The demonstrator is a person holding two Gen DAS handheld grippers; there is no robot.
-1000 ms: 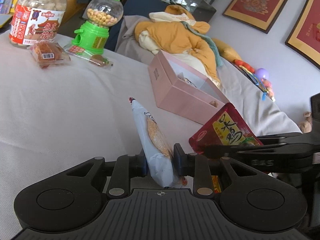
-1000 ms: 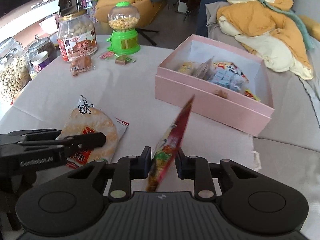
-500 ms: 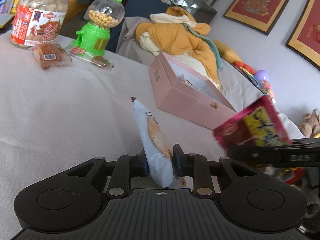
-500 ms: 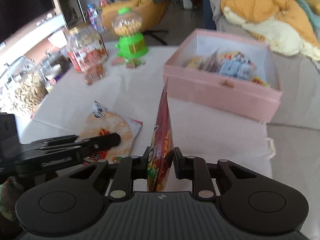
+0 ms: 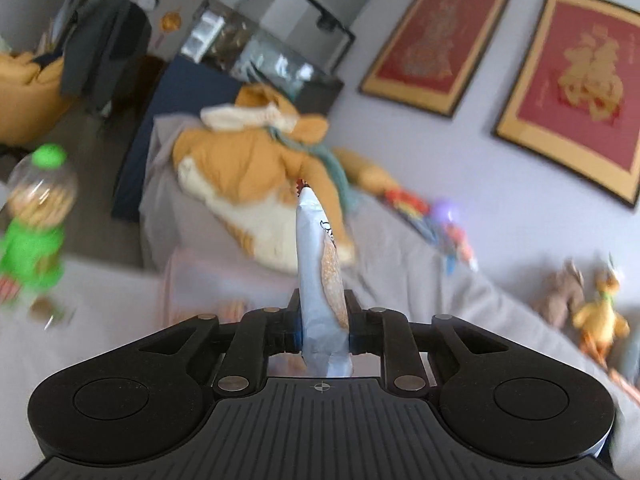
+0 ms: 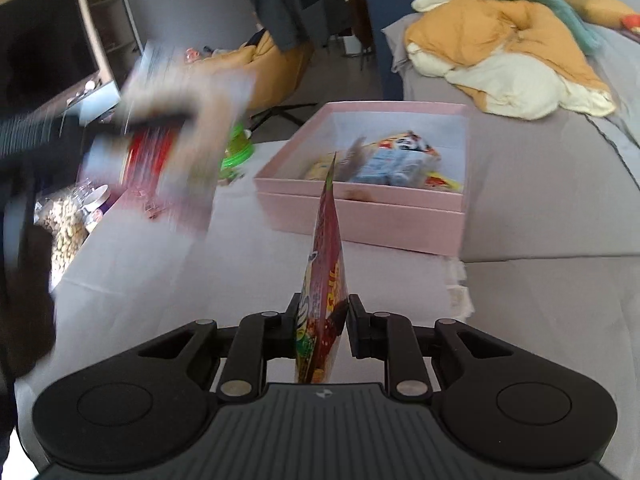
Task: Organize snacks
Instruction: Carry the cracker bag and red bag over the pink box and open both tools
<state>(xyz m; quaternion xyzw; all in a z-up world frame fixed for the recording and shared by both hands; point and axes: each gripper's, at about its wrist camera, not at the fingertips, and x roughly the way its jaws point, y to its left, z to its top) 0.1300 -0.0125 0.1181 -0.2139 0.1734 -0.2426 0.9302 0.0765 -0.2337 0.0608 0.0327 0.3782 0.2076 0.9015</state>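
Right wrist view: the right gripper [image 6: 322, 322] is clamped on a red snack packet [image 6: 325, 280], held on edge with its long axis running toward 12 o'clock, tip overlapping the near wall of the open pink box [image 6: 360, 216]. Pale tablecloth [image 6: 160, 280] lies bare between them. At 10 o'clock a blurred packet hangs in the air. In the left wrist view, the left gripper [image 5: 323, 322] pinches a pale blue cracker packet [image 5: 320, 272], also pointing to 12, toward the bed's orange quilt [image 5: 240, 160].

Both wrist views look forward over the table, sharing the pink box [image 6: 362, 222] and bedding [image 5: 240, 168].
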